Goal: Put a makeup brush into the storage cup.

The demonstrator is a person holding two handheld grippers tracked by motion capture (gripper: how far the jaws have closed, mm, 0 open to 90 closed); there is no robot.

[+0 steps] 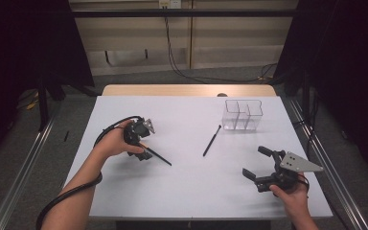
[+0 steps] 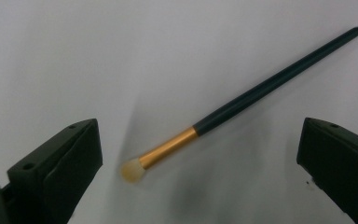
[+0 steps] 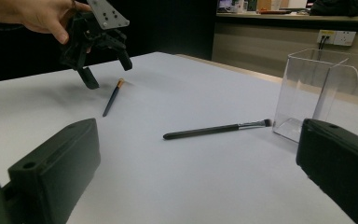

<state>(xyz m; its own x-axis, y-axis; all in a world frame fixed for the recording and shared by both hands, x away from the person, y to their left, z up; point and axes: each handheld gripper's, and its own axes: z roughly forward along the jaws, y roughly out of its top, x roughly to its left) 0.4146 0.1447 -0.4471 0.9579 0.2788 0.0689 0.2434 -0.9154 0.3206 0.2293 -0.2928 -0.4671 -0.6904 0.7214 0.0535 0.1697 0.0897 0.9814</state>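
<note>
Your right gripper point(image 1: 258, 162) is the closest thing to the high camera, parked low at the near right corner of the worktop point(image 1: 191, 191) with its fingers spread wide and nothing between them. Makes sense to me: it's staying out of the way while the left does the work, and it's already aimed at the second brush point(image 3: 216, 129), the one with the silver ferrule lying flat just short of the clear organiser point(image 3: 326, 93).

Your left gripper point(image 1: 141, 143) is the busy one. It's tipped down over the gold-banded brush point(image 2: 242, 100), fingers point(image 2: 58, 161) wide open on either side of it and not touching it yet (the left gripper view shows clear worktop between each finger and the brush). That brush lies flat on the left half of the worktop, pale bristles nearest the gripper, dark handle running away from it.

You've lined up near the gold ferrule rather than mid-handle, probably because that's the fattest bit to pinch. I'd guess a grab that near the end lets the long handle droop, so expect some swing when you lift.

The organiser sits at the far right, upright, compartments empty as far as I can tell, so it looks like both brushes are headed there, handle or bristles first being your call.
</note>
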